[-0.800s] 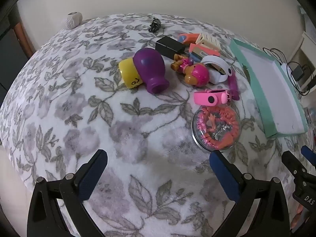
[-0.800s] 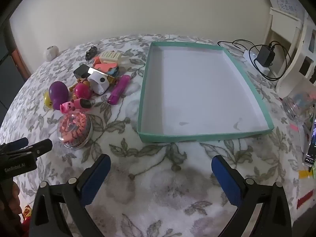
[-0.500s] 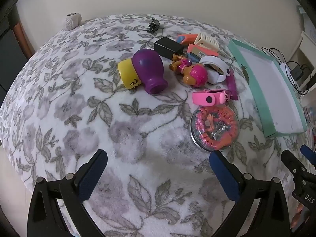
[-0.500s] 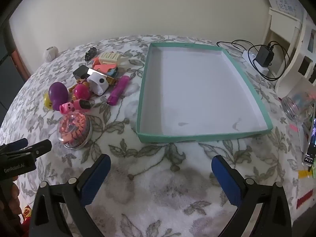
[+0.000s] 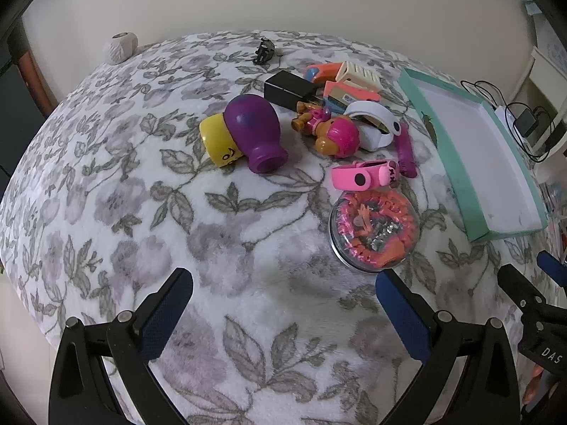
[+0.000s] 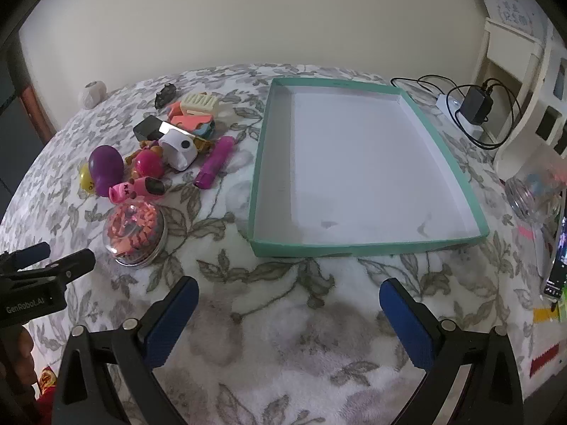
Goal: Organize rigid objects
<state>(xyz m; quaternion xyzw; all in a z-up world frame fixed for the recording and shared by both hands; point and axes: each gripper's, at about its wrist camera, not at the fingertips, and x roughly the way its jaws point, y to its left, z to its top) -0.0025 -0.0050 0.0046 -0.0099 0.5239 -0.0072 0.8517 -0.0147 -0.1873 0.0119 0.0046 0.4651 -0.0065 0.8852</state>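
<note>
A heap of small toys lies on the flowered blanket: a purple vase-shaped toy (image 5: 257,134) with a yellow toy (image 5: 218,140) beside it, a pink-helmeted figure (image 5: 335,136), a pink tube (image 5: 365,175), a clear round box of orange pieces (image 5: 374,230), a white band (image 5: 375,125) and a purple marker (image 6: 214,163). The teal tray (image 6: 368,244) with a white floor has nothing in it. My left gripper (image 5: 283,297) is open above bare blanket, short of the round box. My right gripper (image 6: 288,301) is open just before the tray's near wall.
A black block (image 5: 288,88), orange and cream pieces (image 5: 354,81) and a small black toy (image 5: 264,49) lie behind the heap. A charger and cables (image 6: 475,106) sit past the tray. A glass jar (image 6: 535,191) and a phone (image 6: 558,258) stand at the right.
Both views have shifted slightly, as both grippers draw back a little from the toys and the tray. The jaws stay wide and nothing on the blanket has moved.
</note>
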